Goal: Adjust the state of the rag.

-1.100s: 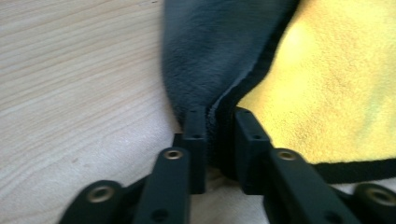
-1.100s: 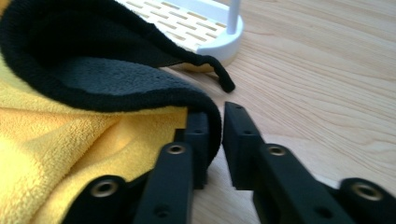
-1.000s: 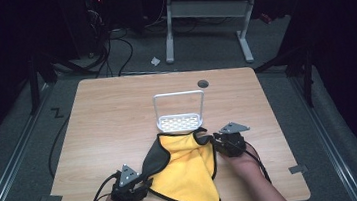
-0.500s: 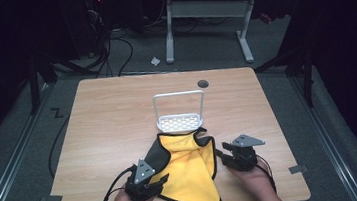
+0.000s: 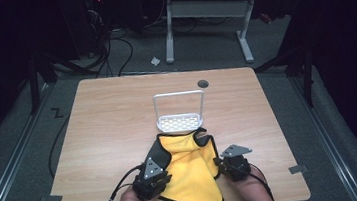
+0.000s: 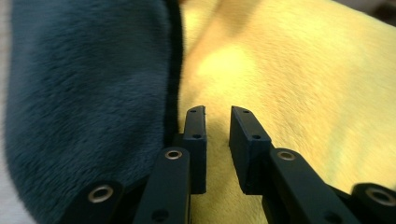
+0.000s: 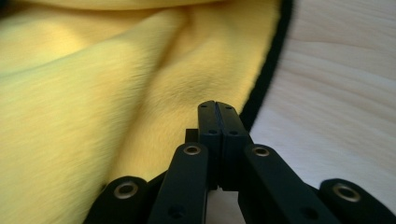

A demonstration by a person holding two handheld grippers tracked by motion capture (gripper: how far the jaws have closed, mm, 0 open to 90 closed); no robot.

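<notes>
Jaws of both grippers, left (image 6: 217, 116) and right (image 7: 218, 106), have just been closing (left narrowly apart, right shut empty) beside the yellow cloth (image 5: 194, 169), not gripped.

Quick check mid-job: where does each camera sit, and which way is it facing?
High view: above the near edge, looking forward and down on the table; forearms, left gripper, right gripper.
Left gripper view: along its slightly parted jaws at the cloth's dark fold.
Right gripper view: along its closed jaws at the cloth's black hem.
Shared: the yellow cloth.
</notes>
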